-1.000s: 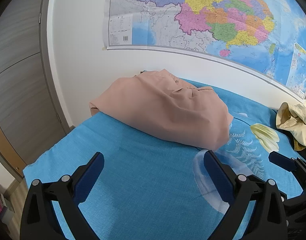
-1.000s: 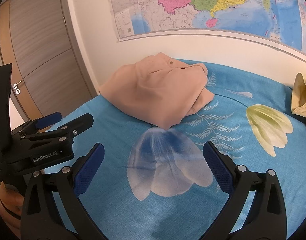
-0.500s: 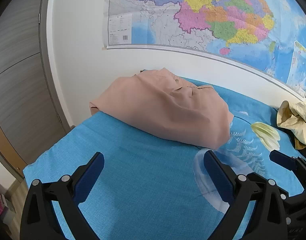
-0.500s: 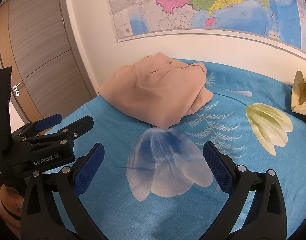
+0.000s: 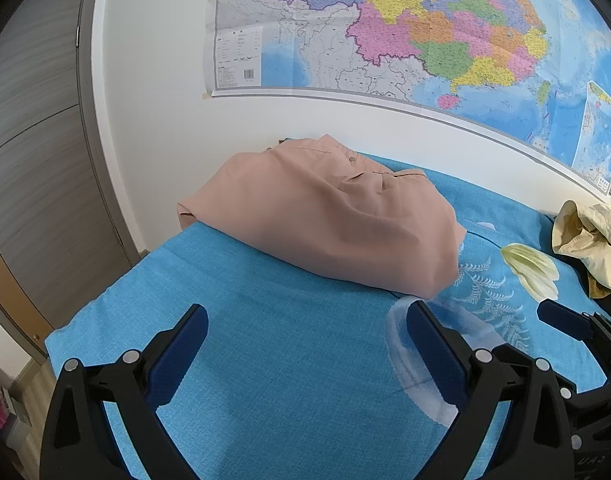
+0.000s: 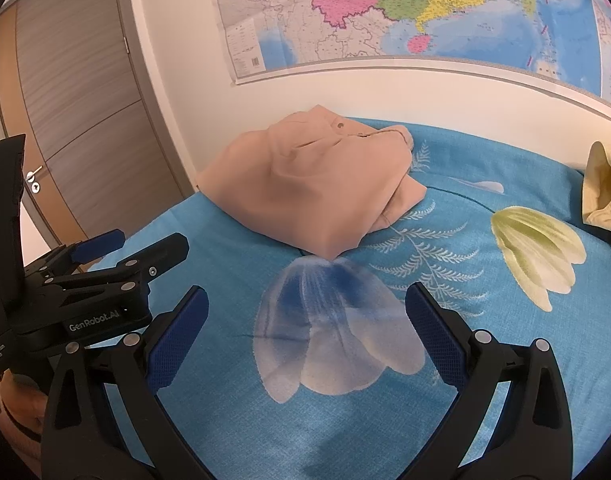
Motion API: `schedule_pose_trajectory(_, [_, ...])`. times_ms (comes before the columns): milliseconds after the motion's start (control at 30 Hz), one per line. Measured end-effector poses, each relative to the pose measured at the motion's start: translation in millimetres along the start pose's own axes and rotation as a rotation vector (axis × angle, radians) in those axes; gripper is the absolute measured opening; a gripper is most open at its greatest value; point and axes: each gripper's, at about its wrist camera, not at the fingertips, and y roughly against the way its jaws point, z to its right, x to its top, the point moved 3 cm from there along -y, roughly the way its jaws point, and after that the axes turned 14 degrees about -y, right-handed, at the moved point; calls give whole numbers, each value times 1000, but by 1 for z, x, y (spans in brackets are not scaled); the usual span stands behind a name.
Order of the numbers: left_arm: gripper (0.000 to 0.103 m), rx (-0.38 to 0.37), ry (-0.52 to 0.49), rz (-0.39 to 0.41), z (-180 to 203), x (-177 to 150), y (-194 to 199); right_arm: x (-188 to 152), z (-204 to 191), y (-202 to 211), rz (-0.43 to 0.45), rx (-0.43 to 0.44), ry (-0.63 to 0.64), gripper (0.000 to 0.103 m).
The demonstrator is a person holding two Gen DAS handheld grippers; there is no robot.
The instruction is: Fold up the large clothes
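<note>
From the left wrist view, the left gripper (image 5: 305,344) hangs with jaws spread and empty over the blue bedsheet (image 5: 289,344). The pink garment (image 5: 325,216) lies folded near the bed's far corner below the wall map (image 5: 405,28), whose print is too small to read. A beige garment (image 5: 589,240) is bunched at the right; I'd go there next, each gripper pinching one edge.

From the right wrist view, the right gripper (image 6: 305,328) is likewise spread and empty. The other gripper's body reads "GenRobot.AI".

I see a matt, smooth pink cloth garment (image 5: 329,216) on a coarse-woven blue bedsheet (image 5: 289,360). Beyond, I see a glossy paper map (image 5: 425,32) and a wood-grain door (image 6: 77,92).
</note>
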Motion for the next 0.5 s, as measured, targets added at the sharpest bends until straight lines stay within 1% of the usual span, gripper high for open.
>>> schedule_pose_trajectory(500, [96,-4,0,-1,3,2,-1,0,0,0,5,-1,0,97])
